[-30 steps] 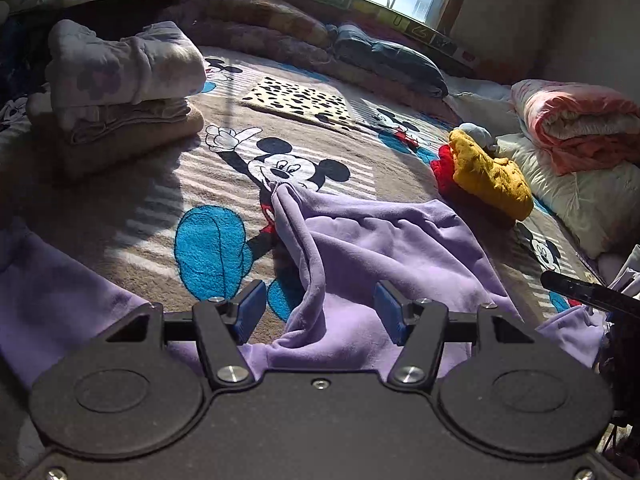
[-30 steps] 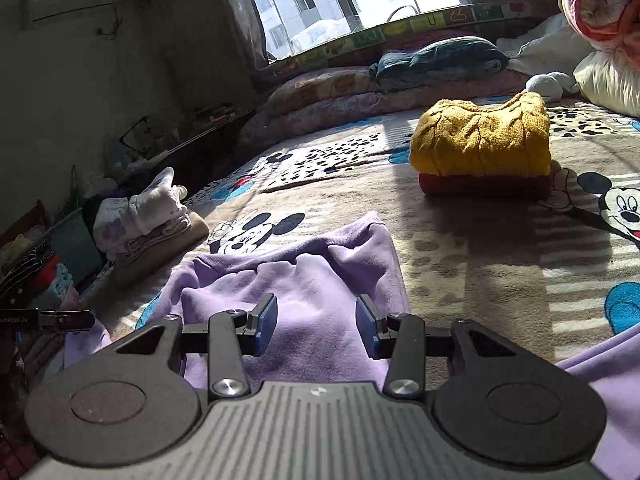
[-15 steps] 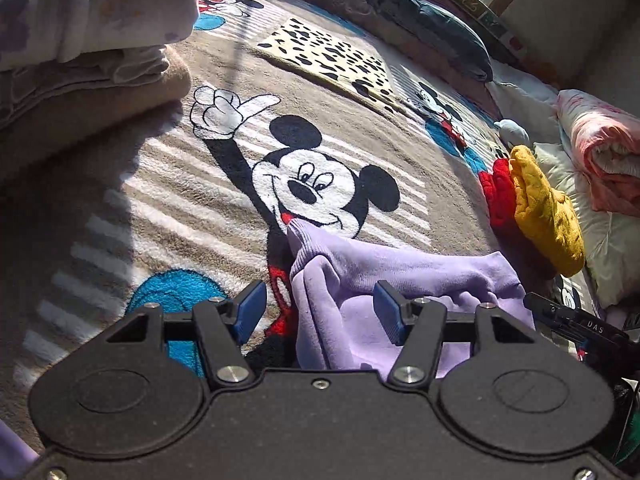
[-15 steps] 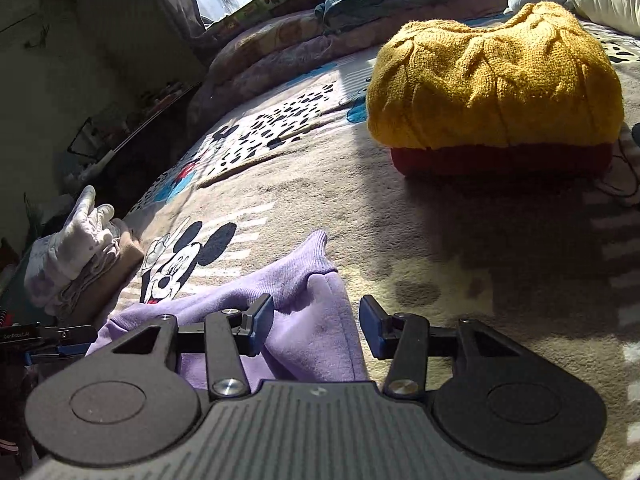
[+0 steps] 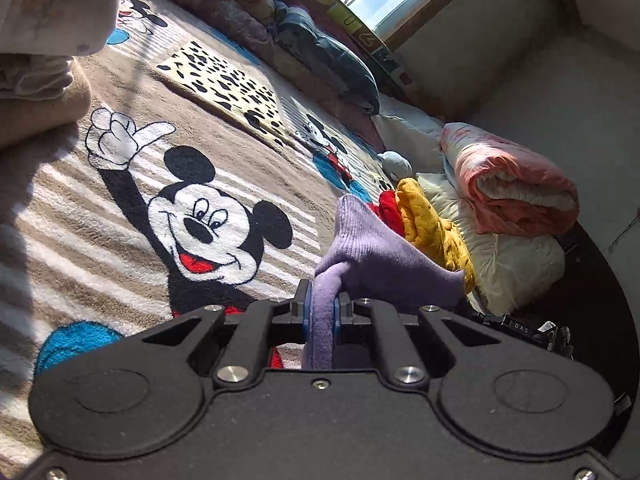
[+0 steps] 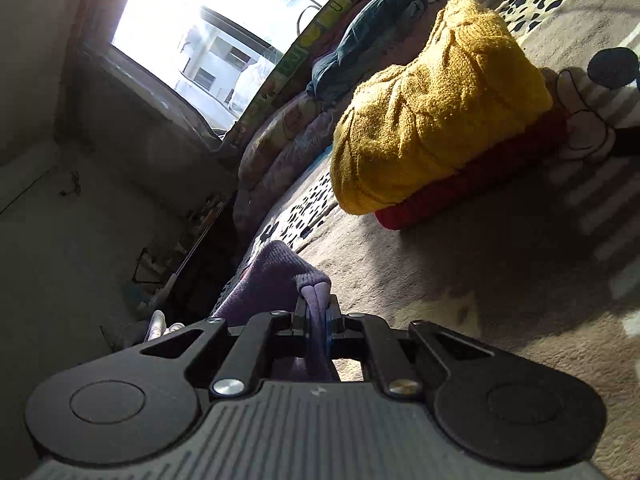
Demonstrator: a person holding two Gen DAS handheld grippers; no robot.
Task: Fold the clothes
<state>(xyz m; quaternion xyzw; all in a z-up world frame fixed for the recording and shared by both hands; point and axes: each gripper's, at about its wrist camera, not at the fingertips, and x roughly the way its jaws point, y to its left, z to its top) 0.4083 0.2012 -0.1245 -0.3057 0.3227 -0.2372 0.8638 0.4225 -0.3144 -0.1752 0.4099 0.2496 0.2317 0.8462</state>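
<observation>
- Both grippers, open a second ago, now pinch the purple top [image 5: 372,252]: left gripper [image 5: 322,307] and right gripper [image 6: 317,314] each clamp an edge.
- Top hangs lifted over the blanket [image 5: 120,216], likely ready for a fold.

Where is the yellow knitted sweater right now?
In the right wrist view the yellow sweater lies folded on a red garment on the cartoon-mouse blanket, upper right, beyond the purple garment.

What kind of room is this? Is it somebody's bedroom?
Most likely a bedroom. A Mickey Mouse blanket covers what seems to be a wide bed, a rolled pink quilt lies on a cream pillow by the wall, and folded sweaters sit below the window.
</observation>
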